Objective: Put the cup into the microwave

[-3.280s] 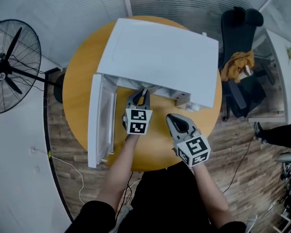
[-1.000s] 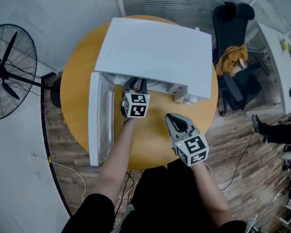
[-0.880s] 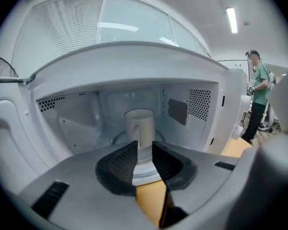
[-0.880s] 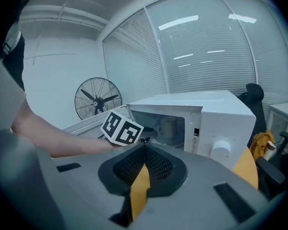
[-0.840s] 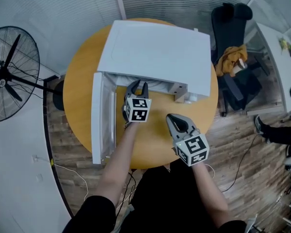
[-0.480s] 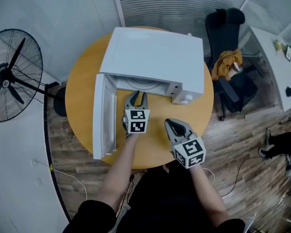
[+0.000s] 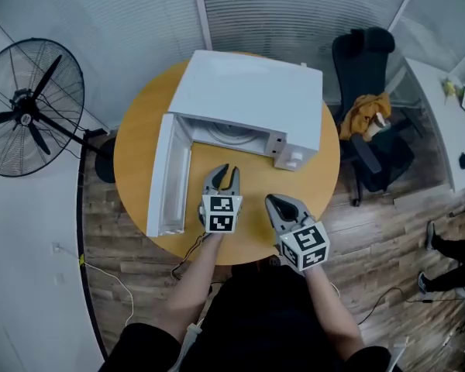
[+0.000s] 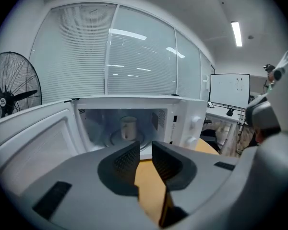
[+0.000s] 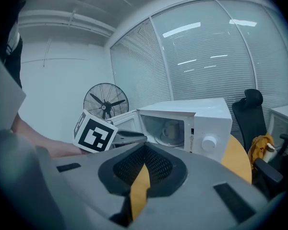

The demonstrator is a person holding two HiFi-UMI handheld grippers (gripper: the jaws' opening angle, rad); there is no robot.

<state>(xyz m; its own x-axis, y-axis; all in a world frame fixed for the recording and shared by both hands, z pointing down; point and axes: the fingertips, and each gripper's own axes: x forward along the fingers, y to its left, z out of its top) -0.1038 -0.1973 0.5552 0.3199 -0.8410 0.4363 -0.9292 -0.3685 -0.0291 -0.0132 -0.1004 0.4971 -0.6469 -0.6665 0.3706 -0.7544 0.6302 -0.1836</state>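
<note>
Cup (image 8: 128, 127) sits upright inside microwave (image 7: 252, 99) at upper centre, door (image 7: 170, 173) open to frame left, w/ left gripper (image 7: 223, 171) (jaws narrowly apart, empty) & right gripper (image 7: 279, 202) (jaws together, empty) over table (image 7: 132, 146), lower centre.

Bright, even light from ceiling strips (image 8: 236, 32), soft shadows, heavy fisheye curvature and dark vignetted corners.
</note>
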